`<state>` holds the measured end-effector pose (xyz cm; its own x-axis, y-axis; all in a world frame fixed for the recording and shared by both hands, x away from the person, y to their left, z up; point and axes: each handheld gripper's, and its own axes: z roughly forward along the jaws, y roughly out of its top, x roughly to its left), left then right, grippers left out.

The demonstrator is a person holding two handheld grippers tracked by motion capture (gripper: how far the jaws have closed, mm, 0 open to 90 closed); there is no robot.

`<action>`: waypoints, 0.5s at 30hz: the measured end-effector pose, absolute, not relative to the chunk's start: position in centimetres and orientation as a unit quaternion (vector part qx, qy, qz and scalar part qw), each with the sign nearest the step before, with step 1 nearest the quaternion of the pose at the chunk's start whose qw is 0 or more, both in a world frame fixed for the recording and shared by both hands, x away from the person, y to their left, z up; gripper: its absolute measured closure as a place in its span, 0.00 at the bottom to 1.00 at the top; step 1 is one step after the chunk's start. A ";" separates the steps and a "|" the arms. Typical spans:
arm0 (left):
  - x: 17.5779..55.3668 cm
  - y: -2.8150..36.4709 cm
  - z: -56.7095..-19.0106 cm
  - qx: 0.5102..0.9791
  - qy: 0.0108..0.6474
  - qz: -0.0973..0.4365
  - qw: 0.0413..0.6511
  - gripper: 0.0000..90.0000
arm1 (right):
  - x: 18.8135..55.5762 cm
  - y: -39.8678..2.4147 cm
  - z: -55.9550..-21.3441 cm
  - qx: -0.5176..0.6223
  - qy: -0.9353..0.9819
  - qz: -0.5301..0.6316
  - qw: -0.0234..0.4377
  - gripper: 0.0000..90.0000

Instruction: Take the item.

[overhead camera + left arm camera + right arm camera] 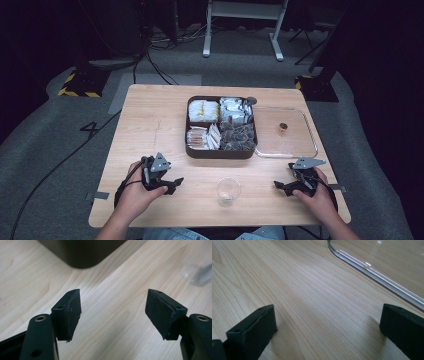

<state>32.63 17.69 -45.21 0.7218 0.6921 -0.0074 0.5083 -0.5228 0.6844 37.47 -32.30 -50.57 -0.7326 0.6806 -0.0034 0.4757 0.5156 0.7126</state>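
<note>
left claw [113,315] agape | right claw [327,332] agape | cup [228,190] between, seemingly empty

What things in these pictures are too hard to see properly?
- Packets in the box, high view: too small to tell what they are.
- Small brown thing on the clear lid, high view: too small to identify.
- Clear cup, left gripper view: blurred and cut off by the edge.
</note>
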 end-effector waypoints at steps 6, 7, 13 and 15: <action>32.8 18.9 -46.8 0.866 0.367 0.132 0.312 0.32 | 37.5 -32.3 -50.6 0.337 0.859 0.359 0.143 0.01; 32.9 19.1 -47.2 0.867 0.370 0.133 0.305 0.32 | 37.5 -32.3 -50.6 0.337 0.859 0.359 0.143 0.01; 33.2 19.7 -48.9 0.872 0.377 0.128 0.285 0.31 | 37.5 -32.3 -50.6 0.337 0.859 0.359 0.143 0.01; 33.3 19.9 -49.2 0.870 0.378 0.129 0.290 0.29 | 37.5 -32.3 -50.6 0.337 0.859 0.359 0.143 0.01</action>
<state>33.33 19.87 -49.15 0.6804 0.7328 0.0050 0.5834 -0.5458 0.6014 37.47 -32.30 -50.57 -0.7327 0.6806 -0.0040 0.4754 0.5160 0.7126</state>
